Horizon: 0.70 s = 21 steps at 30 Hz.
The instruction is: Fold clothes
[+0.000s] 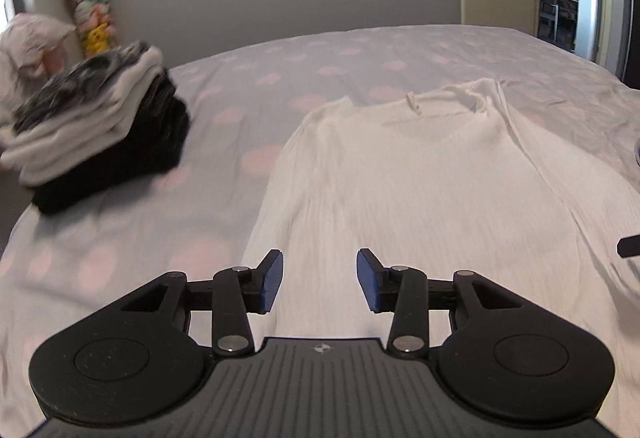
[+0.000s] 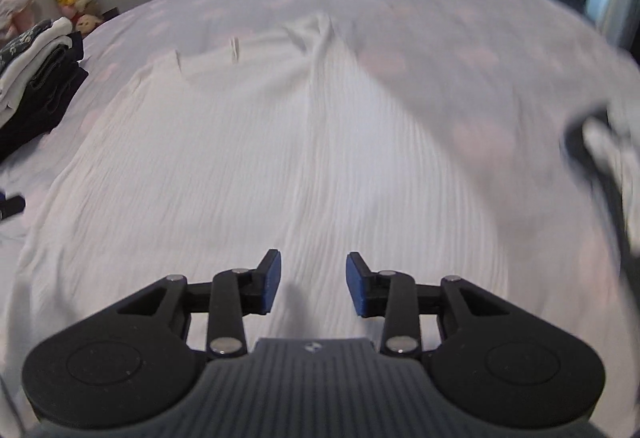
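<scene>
Hovering both grippers over the bed (image 1: pixel 120 238) — nothing held. Far left: stack of folded clothes (image 1: pixel 100 126), dark items at the bottom, pale ones above. Left gripper (image 1: pixel 320 280) has its jaws apart, empty, above the lower left part of the white shirt (image 1: pixel 420 178). Shirt lies flat on the spotted sheet, neckline away from me. Right gripper (image 2: pixel 313 284) is likewise parted and empty — over the shirt's lower right part.
</scene>
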Each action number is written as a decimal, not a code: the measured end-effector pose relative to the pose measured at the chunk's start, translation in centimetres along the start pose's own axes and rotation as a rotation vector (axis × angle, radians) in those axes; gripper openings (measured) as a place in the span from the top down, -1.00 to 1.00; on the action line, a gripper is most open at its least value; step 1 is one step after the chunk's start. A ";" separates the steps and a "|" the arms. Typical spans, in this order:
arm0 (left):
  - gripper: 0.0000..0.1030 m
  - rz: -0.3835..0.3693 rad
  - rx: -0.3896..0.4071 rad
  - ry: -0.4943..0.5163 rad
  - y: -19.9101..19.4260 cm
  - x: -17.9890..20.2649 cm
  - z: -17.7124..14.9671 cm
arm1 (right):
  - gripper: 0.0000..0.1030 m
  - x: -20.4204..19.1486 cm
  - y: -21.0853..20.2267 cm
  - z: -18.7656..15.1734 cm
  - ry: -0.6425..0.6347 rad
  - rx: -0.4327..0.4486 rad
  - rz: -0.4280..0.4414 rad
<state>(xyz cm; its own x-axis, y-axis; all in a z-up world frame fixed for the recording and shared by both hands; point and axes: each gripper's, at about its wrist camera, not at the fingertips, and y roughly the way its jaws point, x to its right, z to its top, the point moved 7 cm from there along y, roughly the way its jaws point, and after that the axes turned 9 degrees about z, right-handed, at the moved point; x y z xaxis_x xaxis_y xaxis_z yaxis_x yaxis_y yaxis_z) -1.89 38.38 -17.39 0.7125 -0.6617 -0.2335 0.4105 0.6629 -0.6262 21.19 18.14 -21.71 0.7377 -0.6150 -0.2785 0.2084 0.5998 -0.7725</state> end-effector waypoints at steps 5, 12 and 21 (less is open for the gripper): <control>0.07 0.027 -0.012 -0.050 -0.6 -0.4 -1.4 | 0.09 -0.7 0.0 -3.3 -0.010 -0.035 -0.026; 0.07 0.058 -0.081 -0.064 0.6 -0.8 -2.6 | 0.20 -1.0 0.8 -4.1 -0.078 -0.077 -0.098; 0.07 0.027 -0.101 -0.164 1.4 -2.2 -2.9 | 0.88 -0.7 0.1 -3.6 -0.088 -0.036 -0.150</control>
<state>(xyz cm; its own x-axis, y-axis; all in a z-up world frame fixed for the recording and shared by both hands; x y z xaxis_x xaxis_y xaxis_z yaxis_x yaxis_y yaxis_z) -4.55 39.78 -19.96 0.8092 -0.5726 -0.1320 0.3365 0.6356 -0.6948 18.42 16.80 -23.63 0.7537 -0.6481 -0.1088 0.2986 0.4851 -0.8219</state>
